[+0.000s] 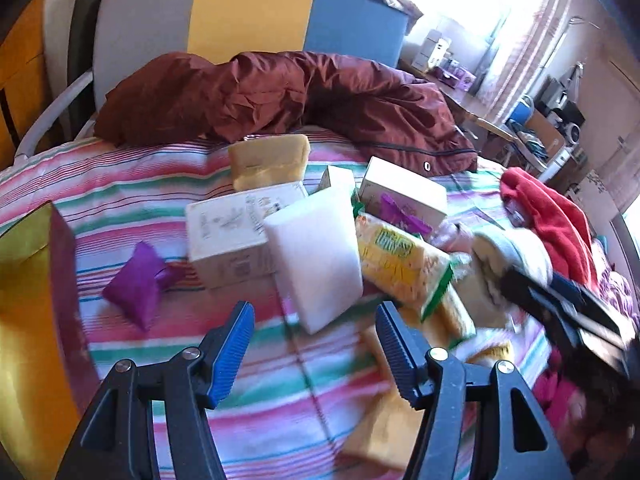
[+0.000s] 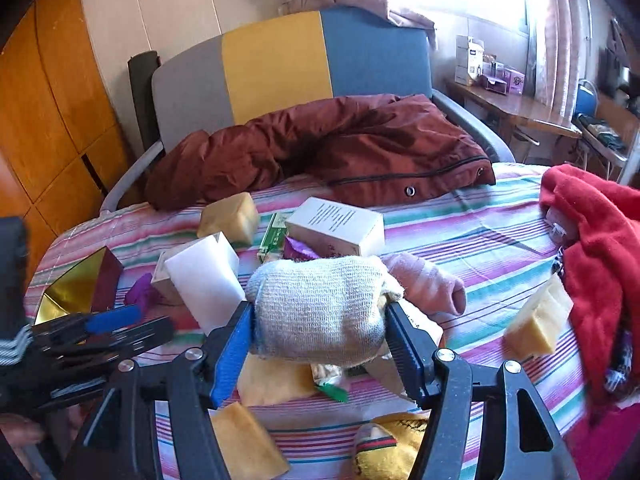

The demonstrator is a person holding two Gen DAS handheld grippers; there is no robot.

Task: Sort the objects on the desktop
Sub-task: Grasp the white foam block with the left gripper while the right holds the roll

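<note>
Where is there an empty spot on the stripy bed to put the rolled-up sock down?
Bare stripes show between the white box and the red fleece, beyond the pink sock. A smaller patch lies around the purple pouch. The middle is crowded with boxes, the foam block and packets.

Striped bedsheet (image 2: 480,232) covers bed. Headboard (image 2: 280,68) in grey, yellow, blue panels. Maroon padded jacket (image 2: 340,148) crumpled along head of bed, zip and snap visible. Orange wooden wardrobe (image 2: 52,112) at left. Bright window with pinkish curtains (image 2: 560,20) at right. Wooden side worktop (image 2: 516,108) beyond bed carries small boxes.
</note>
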